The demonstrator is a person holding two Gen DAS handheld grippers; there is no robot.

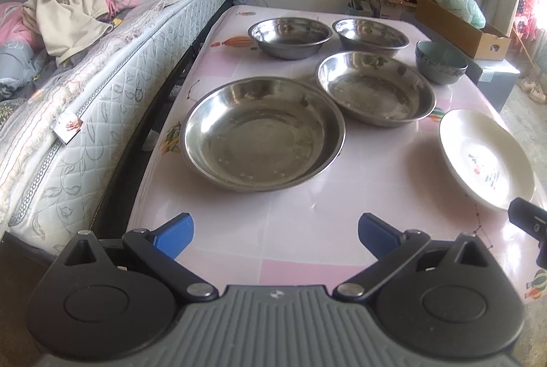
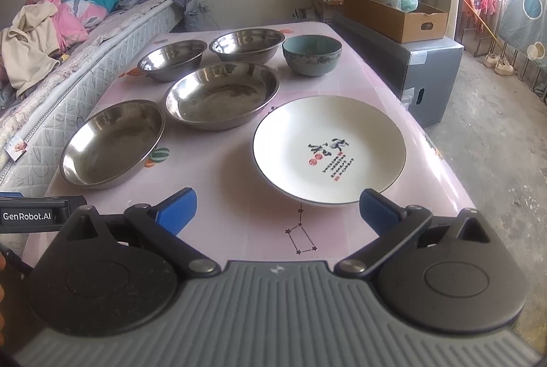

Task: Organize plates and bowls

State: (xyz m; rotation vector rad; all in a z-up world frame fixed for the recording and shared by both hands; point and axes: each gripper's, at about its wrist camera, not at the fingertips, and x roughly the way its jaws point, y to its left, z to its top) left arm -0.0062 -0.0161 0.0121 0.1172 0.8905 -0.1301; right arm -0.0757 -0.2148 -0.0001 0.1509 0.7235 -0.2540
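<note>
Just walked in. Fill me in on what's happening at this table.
A person holds a two-finger tool in each hand, and both the left tool and right tool are open and empty. On the pink table sit four steel dishes, a teal bowl and a white plate, all separate, nothing stacked yet.

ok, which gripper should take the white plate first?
Right, most likely. The white plate lies directly ahead of the right gripper, its near rim between the open jaws. From the left gripper it sits far off to the right, with the nearest steel plate ahead instead.
</note>
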